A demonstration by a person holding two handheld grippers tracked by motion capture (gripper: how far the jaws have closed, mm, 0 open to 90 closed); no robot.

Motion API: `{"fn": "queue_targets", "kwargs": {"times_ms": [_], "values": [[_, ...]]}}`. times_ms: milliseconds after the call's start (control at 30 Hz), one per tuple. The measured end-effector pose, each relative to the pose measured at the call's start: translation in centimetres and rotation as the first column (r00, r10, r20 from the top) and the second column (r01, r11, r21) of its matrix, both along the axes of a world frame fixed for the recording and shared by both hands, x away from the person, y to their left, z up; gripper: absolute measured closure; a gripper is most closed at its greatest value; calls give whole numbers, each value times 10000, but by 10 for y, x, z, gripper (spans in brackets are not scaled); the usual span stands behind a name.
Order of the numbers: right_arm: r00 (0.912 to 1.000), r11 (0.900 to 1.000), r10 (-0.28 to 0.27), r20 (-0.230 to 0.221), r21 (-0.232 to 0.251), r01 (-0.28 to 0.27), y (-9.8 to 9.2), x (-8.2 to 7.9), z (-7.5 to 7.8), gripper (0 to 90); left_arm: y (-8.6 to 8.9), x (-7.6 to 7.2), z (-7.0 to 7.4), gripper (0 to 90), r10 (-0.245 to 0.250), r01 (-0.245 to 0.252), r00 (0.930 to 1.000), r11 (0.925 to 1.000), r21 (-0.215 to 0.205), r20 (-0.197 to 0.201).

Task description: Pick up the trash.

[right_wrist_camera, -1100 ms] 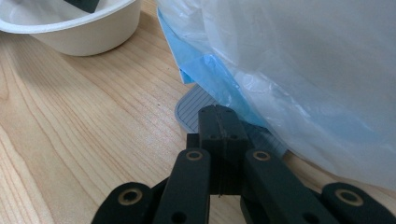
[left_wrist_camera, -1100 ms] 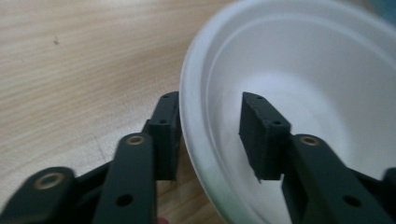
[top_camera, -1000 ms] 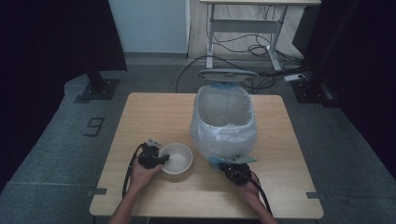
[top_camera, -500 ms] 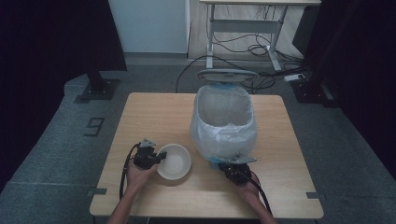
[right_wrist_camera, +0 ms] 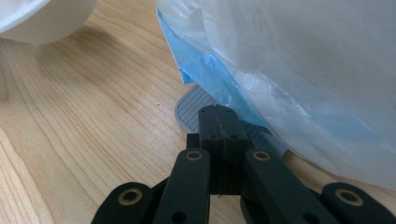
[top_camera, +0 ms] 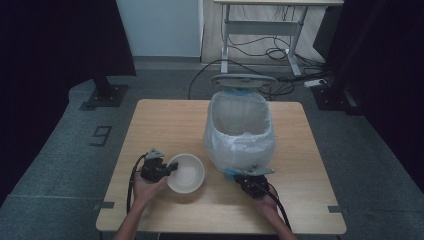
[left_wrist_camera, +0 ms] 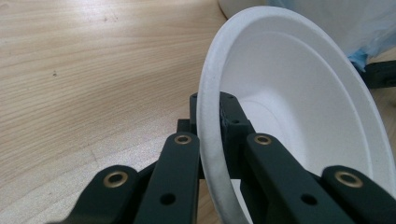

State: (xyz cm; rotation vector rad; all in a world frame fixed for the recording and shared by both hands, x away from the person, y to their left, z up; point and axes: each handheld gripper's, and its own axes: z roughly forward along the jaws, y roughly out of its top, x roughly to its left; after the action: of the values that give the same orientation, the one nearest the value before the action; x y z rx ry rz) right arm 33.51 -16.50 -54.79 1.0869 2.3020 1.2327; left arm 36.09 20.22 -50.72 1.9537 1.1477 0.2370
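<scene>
The white bowl (top_camera: pixel 185 173) is held by its rim near the front left of the worktop (top_camera: pixel 165 125), just beside the lined pedal bin (top_camera: pixel 240 131). In the left gripper view the bowl's thin rim (left_wrist_camera: pixel 208 116) is pinched between the closed jaws of the left tool (top_camera: pixel 169 169), one jaw inside the bowl and one outside, and the bowl appears tilted and lifted off the wood. The jaws have just been closing onto that rim.

The grip is judged the weak point: only a narrow strip of a smooth, light rim is caught, so the bowl could be levered out or swung by a quick turn of the wrist. A knock against the loose plastic liner (right_wrist_camera: pixel 299 70) could also twist it free.

The right tool (right_wrist_camera: pixel 218 116) is shut with nothing between its jaws, its tips pressed down on the grey ribbed pedal (right_wrist_camera: pixel 196 108) at the bin's foot; the lid (top_camera: pixel 243 80) is seen raised behind the bin. If that pressure is slackened, the lid may drop as the bowl is brought over the opening.

Bare wood is left behind and to the left of the bowl. The path to the bin mouth is up and over the liner's edge, and the worktop's front edge lies near both hands.
</scene>
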Motion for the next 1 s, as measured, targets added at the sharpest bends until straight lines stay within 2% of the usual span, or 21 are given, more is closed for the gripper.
{"fn": "queue_targets", "kwargs": {"times_ms": [433,1000], "values": [[10000,10000,6,2,9,-6,0,0,0,897,4,-7,15,865,-21,38,9991,9992,-389,428],[10000,10000,11,-6,22,-11,0,0,0,897,11,-20,39,865,27,57,9937,9972,-747,1119]]}}
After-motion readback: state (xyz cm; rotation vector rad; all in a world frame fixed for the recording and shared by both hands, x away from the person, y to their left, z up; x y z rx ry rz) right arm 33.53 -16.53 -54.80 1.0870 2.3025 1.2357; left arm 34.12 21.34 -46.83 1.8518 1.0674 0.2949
